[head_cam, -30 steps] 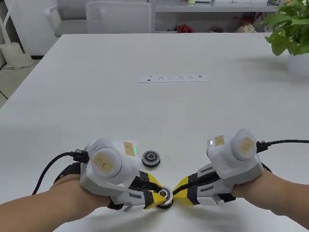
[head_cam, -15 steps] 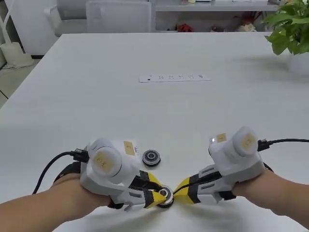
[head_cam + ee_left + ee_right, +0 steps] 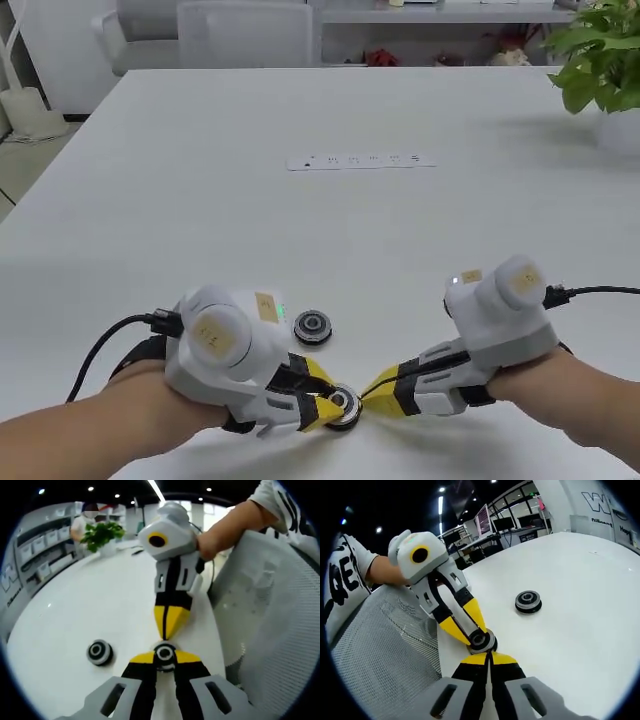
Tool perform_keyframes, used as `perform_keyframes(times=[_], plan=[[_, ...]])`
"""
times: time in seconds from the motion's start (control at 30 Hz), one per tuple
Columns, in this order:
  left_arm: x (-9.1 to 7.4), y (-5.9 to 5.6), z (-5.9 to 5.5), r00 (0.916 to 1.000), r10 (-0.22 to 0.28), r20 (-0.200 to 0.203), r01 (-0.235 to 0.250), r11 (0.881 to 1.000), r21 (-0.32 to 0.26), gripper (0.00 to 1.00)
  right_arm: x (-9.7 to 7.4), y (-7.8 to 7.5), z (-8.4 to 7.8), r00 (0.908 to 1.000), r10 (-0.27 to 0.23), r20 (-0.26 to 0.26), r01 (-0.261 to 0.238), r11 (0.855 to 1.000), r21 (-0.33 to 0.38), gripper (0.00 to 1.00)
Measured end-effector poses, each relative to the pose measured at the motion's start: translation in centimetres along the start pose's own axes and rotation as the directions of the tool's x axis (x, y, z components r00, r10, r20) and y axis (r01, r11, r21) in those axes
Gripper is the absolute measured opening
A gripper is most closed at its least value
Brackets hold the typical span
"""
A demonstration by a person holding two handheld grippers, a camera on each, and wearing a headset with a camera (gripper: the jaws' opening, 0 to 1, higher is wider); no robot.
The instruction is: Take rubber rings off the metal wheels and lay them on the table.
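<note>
Your right gripper (image 3: 373, 387) has swung outward to the right and lies flatter, while its tips stay at the metal wheel (image 3: 342, 403). That reads as the start of the pull on the rubber ring (image 3: 493, 641), which isn't off yet. Its jaws are pressed together; I cannot tell whether the ring is between them. Your left gripper (image 3: 325, 400) is clenched on the wheel, just over the table's (image 3: 300, 230) near edge. The wheel has no long axis; its axle points roughly up at you.
</note>
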State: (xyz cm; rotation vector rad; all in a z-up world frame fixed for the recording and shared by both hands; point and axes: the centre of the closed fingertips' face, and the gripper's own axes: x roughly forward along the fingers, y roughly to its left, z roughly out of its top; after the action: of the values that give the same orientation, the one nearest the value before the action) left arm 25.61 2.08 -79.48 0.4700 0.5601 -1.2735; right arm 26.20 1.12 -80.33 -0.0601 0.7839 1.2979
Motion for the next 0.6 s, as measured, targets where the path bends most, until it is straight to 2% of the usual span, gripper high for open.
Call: perform_keyframes(times=[0.13, 0.33, 0.6], plan=[[0.01, 0.03, 0.00, 1.0000, 0.001, 0.000, -0.001, 1.000, 0.000, 0.13, -0.22, 0.03, 0.44, 0.9993, 0.011, 0.035, -0.012, 0.998, 0.055, 0.00], [0.02, 0.07, 0.00, 1.0000, 0.005, -0.001, -0.005, 1.000, -0.001, 0.13, -0.15, 0.18, 0.64, 0.9980, 0.022, 0.059, -0.029, 0.994, 0.109, 0.00], [0.05, 0.11, -0.02, 0.9999, 0.010, -0.005, -0.010, 1.000, 0.000, 0.13, -0.11, 0.23, 0.66, 0.9968, 0.027, 0.075, -0.038, 0.989, 0.141, 0.00]])
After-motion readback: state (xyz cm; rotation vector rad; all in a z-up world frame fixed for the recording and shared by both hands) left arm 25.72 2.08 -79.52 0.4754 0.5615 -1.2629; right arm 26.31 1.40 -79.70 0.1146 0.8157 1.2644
